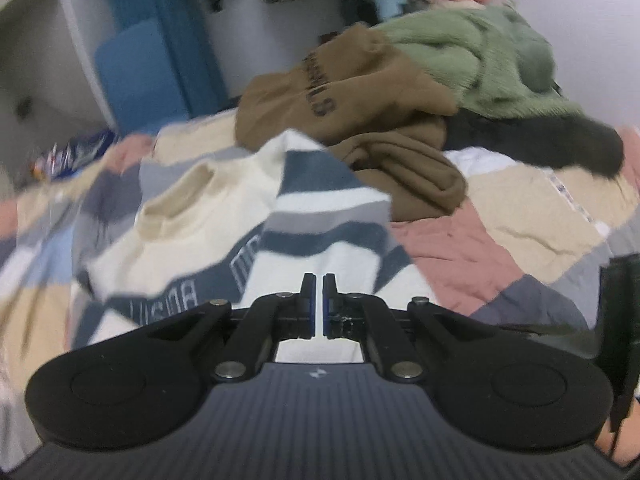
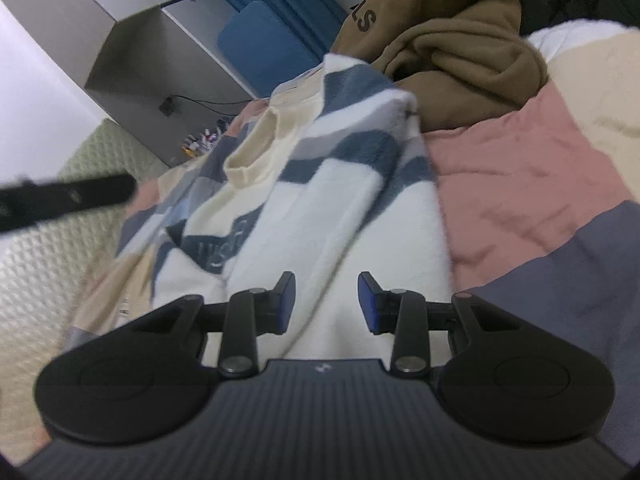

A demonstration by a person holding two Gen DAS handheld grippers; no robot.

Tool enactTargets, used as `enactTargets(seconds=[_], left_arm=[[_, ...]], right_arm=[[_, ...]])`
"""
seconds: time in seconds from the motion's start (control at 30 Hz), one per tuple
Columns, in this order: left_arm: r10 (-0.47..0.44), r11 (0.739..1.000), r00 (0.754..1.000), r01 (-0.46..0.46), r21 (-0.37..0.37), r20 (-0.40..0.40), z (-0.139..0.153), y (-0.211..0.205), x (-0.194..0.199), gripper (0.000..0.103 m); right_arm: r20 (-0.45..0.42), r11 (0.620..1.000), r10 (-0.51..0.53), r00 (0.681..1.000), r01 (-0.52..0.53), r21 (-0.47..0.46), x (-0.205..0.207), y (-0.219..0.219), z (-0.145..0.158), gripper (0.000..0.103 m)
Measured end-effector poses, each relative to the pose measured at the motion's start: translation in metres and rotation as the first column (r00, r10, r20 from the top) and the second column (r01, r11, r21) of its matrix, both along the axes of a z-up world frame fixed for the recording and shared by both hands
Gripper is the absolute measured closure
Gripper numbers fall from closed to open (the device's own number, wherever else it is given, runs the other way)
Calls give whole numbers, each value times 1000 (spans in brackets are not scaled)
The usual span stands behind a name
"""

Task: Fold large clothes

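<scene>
The striped sweater point(image 1: 248, 216) lies spread on the patchwork quilt point(image 1: 500, 240) of the bed, its cream collar point(image 1: 176, 196) pointing away from me and toward the brown hoodie point(image 1: 360, 120) heaped just beyond its far edge. A green knit point(image 1: 472, 60) sits on top of the heap, farther from the sweater than the hoodie is.

My left gripper point(image 1: 319, 280) hangs over the sweater's near white part with its jaws drawn almost together, only a thin slit between them; nothing shows in that slit, so I take it to be holding nothing. My right gripper point(image 2: 327, 284) has its jaws spread wide over the white cloth near the sweater's hem side, not yet biting.

I judge the step in hand to be taking hold of the sweater's near edge for a fold toward the collar. To do it well, I should open the left jaws before going down, pinch one layer of the hem on either side of the sweater's middle, and lift both corners evenly so the stripes stay square. The far corner of the sweater point(image 2: 400, 96) touches the hoodie; carrying the fold too far could drag it in.
</scene>
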State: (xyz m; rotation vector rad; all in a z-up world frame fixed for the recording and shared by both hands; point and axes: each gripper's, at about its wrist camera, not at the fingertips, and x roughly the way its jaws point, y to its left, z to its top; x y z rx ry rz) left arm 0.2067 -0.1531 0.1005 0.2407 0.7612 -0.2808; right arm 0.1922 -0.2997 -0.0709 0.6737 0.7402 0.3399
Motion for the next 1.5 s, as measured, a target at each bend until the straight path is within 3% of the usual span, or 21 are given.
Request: enactTargets(seconds=[0.2,0.27,0.37,0.47,0.53,0.57,0.77,0.93,1.0,1.07,1.17,1.27,1.37,1.5], left_arm=[[140,977,989,-146,-154,-53,-23,79,0,99],[177,964,982,-187,-190,-70,-34,103,-5,99],[194,945,975,-216,-247,-112,-57,136,-16,97],[229,924,962,-263,-277,-149,-79,164,-26,80],[257,908,953,-295,-297,-159,-94,183,-32,62],[272,897,948,-312,-314,-165,-101,191,-33,60],[354,790,908,-418,-448,-222,-139,243,-41,47],[392,648,874,-483,-589,-286,-156,278,-39,46],[397,612,869,-491,-620,-295,-158,283,-37,46],[402,593,868,-489,-640,-291,-160,286,-35,46],[404,562,868,-485,-670,-290,-160,291,-33,46],[405,563,876,-465,-683,-262,-154,292,-34,46],[399,600,893,-426,-677,-208,-143,290,-37,46],[393,653,908,-389,-650,-148,-132,286,-43,46]], right_arm=[[-6,989,106,994,-105,106,4,15,-6,64],[-13,978,138,990,-134,158,6,21,-9,55],[-15,964,171,985,-165,209,8,29,-12,52],[-26,952,194,981,-181,245,8,37,-15,52],[-25,946,203,979,-189,262,11,42,-17,52],[-29,945,209,978,-194,264,13,45,-18,52],[-34,942,247,969,-231,245,16,61,-25,53],[-29,931,278,960,-262,255,19,74,-24,56],[-33,932,302,953,-287,223,20,82,-25,67],[-43,930,326,944,-312,196,21,91,-25,91],[-6,940,324,946,-321,118,20,98,-15,94],[85,941,323,943,-329,72,16,92,7,94],[156,949,306,939,-314,26,14,83,25,94],[192,976,218,957,-219,-15,14,57,36,95]])
